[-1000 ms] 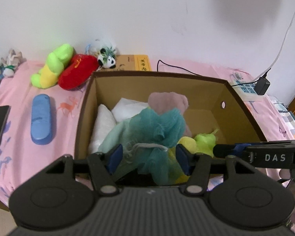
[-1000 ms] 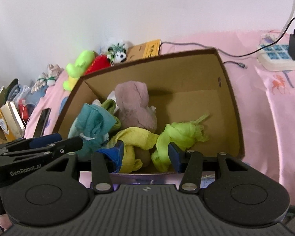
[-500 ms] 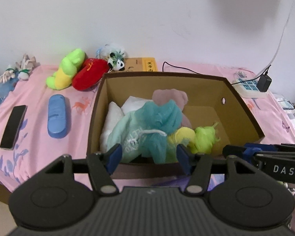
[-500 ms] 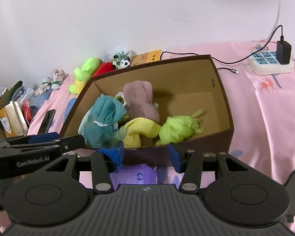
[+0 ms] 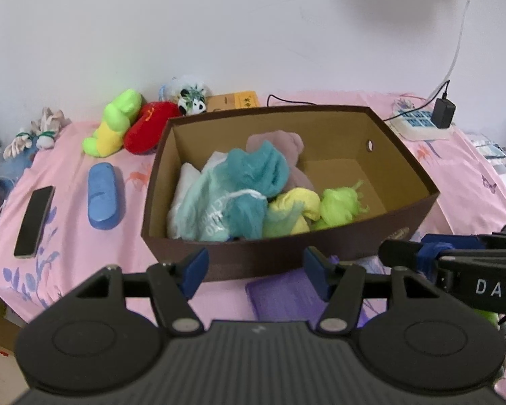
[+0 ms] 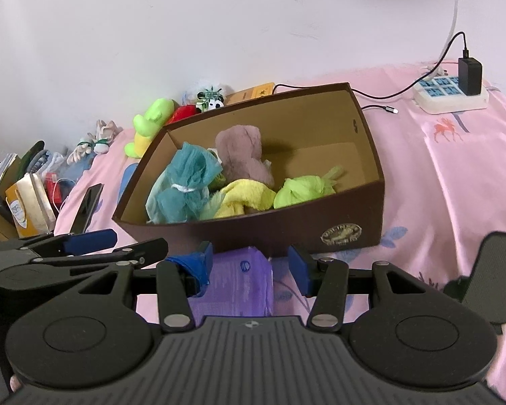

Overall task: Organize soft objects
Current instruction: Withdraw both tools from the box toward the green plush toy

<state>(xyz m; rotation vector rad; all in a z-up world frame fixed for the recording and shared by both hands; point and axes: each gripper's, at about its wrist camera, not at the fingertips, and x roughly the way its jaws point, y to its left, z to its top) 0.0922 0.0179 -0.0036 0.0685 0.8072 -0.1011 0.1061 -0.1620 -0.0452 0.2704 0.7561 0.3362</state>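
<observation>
A brown cardboard box (image 5: 354, 246) stands on the pink bed and holds soft things: a teal mesh pouf (image 5: 256, 168), a mauve plush (image 5: 280, 141), a yellow cloth (image 5: 300, 202), a lime green pouf (image 5: 340, 202) and white padding (image 5: 185, 182). My left gripper (image 5: 255, 266) is open and empty, just in front of the box's near wall. My right gripper (image 6: 249, 265) is also open and empty, over a purple packet (image 6: 236, 287) before the box (image 6: 286, 233). In the right wrist view the teal pouf (image 6: 189, 175) lies at the box's left, the lime pouf (image 6: 303, 189) at its right.
Left of the box lie a green plush (image 5: 114, 125), a red plush (image 5: 148, 125), a panda toy (image 5: 192, 101), a blue case (image 5: 101, 199) and a phone (image 5: 33, 216). A power strip (image 6: 452, 94) with a charger and cable sits at the back right. Books crowd the bed's left edge.
Both grippers have drawn back from over the box to in front of its near wall. The teal pouf that showed between the left fingers now lies inside the box.
</observation>
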